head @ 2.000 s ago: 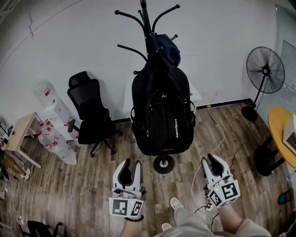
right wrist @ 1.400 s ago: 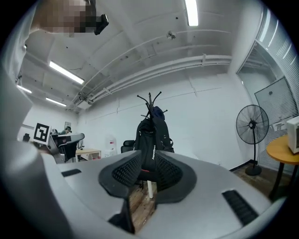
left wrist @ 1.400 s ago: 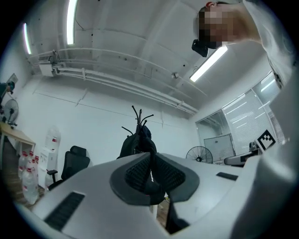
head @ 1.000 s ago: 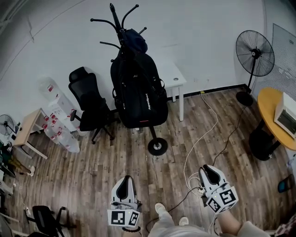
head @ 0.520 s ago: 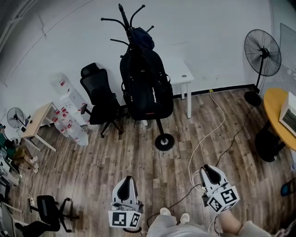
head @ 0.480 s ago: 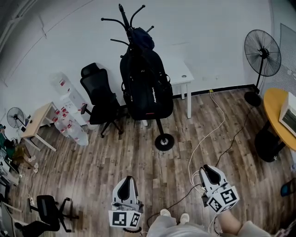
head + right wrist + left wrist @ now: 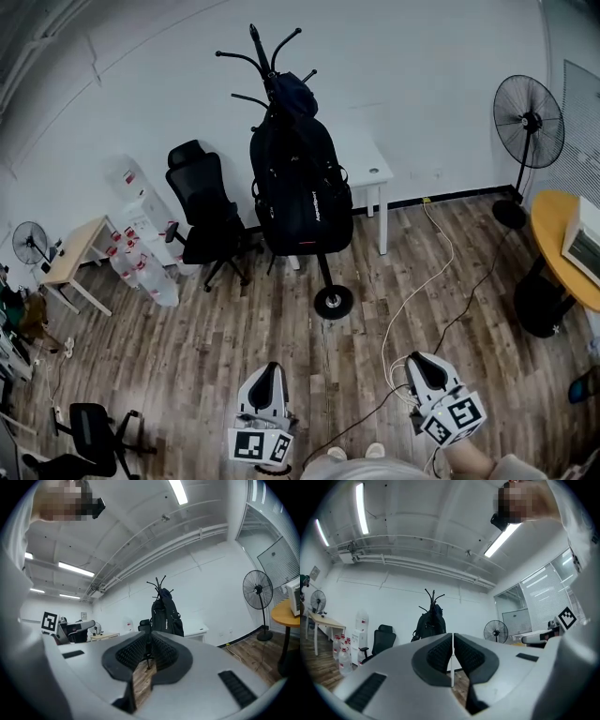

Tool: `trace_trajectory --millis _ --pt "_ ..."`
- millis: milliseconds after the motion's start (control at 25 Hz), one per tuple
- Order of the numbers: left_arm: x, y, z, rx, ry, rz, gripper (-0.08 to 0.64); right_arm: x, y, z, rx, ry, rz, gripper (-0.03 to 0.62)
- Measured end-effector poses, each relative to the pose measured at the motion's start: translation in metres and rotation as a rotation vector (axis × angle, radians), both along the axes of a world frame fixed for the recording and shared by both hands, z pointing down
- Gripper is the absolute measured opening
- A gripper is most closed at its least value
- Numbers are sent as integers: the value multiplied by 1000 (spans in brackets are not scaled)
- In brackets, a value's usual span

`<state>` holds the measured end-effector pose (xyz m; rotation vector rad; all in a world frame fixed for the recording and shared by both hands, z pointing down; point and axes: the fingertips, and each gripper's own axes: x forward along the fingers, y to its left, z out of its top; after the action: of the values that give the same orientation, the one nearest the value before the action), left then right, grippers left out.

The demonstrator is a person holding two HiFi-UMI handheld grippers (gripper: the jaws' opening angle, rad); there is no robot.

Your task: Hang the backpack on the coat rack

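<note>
The backpack [image 7: 302,187] hangs upright on the rack [image 7: 333,302], well ahead of the left gripper [image 7: 265,373] and, slightly farther, the right gripper [image 7: 419,361]. Both pairs of jaws are closed on nothing.

Your L gripper [image 7: 269,371] & R gripper [image 7: 419,362] look alike: pale grey plastic shells, jaws tapering to rounded tips, w/ black ribbed pads [image 7: 440,654] set in dark surrounds on the inner faces. Dark rectangular slots [image 7: 236,688] are cut into the top of each shell. At the back of each sits a white cube w/ black square markers: L cube [image 7: 260,446], R cube [image 7: 454,418]. You've got light beige trousers [image 7: 361,468], white shoes [image 7: 375,451] & a pale sleeve [image 7: 511,466]. A small dark cam [image 7: 500,521] sits on your head.
</note>
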<state>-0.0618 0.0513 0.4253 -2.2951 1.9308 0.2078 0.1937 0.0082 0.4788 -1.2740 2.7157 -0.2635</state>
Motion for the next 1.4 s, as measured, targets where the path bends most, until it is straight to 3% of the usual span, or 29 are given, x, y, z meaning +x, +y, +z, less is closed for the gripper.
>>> trace_trajectory --millis 560,1400 --pt "-35 2 12 -45 20 55 12 -73 17 -10 -16 42 -44 24" --pt "-57 12 16 -61 34 30 11 -78 21 -3 -25 68 -12 15"
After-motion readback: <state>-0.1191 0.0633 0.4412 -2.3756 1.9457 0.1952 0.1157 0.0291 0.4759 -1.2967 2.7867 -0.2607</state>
